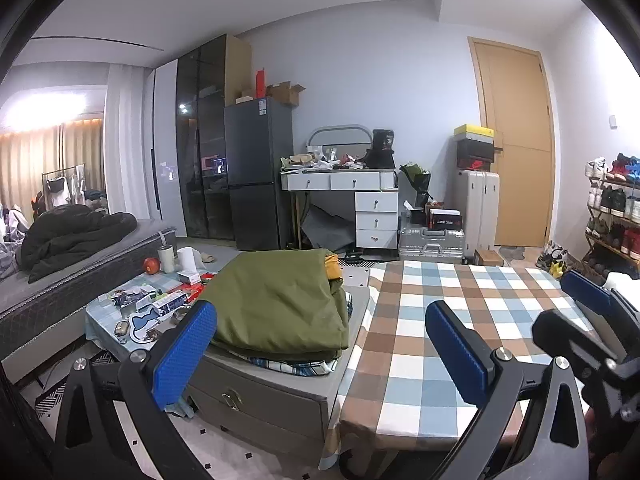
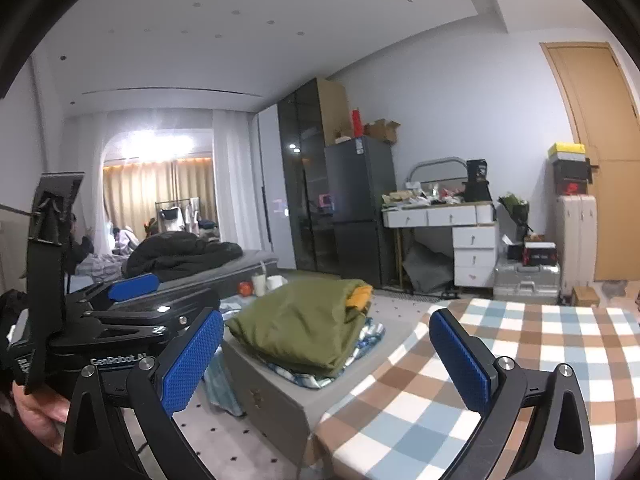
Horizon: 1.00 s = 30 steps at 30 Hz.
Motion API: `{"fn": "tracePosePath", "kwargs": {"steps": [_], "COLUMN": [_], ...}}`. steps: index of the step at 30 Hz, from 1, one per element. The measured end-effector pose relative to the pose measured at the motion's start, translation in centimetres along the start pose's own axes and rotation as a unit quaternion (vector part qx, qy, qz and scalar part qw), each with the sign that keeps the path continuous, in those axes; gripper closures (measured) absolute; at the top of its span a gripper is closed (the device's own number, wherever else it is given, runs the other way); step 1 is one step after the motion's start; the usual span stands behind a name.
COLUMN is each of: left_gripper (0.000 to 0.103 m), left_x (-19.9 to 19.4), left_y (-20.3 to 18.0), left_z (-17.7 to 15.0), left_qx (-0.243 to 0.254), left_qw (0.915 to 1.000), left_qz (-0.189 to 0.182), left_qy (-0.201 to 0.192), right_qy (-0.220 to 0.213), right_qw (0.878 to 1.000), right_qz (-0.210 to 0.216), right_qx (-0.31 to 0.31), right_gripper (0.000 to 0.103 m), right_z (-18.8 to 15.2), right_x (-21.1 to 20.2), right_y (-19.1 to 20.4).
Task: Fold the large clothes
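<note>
Dark fridge (image 1: 258, 172) against the far wall, cardboard boxes (image 1: 286, 92) on top. White drawer unit (image 1: 376, 218) beside it, cluttered above. Silver case (image 1: 432, 240) and pale suitcase (image 1: 478, 208) near the wooden door (image 1: 516, 140). Shoe rack (image 1: 612, 208) at right. Bed (image 1: 80, 264) at left, dark duvet (image 1: 72, 236) heaped on it.

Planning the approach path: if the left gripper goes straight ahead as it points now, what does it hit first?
Probably the folded green garment on the grey drawer unit. The left gripper is open and aims roughly at its right edge, beside the checked tablecloth; depth is unclear.
</note>
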<state>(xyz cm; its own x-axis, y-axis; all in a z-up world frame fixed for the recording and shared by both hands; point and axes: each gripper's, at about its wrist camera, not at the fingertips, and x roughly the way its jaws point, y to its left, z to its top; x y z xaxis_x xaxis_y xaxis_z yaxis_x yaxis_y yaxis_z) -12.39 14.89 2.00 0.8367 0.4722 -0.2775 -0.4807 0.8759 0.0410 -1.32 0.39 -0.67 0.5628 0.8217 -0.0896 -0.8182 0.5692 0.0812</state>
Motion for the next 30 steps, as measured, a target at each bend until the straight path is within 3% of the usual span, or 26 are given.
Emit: {"fn": "tracePosePath", "kwargs": {"steps": [30], "left_gripper": [0.002], "left_x": [-0.4], "left_y": [-0.4], "left_z": [0.0], "left_qx": [0.009], "left_qw": [0.9999], "left_qz": [-0.012], "left_qy": [-0.008], "right_qy": [-0.012], "right_qw": [1.0], "right_qz": [0.003], "right_qx": [0.007], "right_gripper": [0.0], "right_z": [0.3], "right_x": [-1.5], "right_y": [-0.2]}}
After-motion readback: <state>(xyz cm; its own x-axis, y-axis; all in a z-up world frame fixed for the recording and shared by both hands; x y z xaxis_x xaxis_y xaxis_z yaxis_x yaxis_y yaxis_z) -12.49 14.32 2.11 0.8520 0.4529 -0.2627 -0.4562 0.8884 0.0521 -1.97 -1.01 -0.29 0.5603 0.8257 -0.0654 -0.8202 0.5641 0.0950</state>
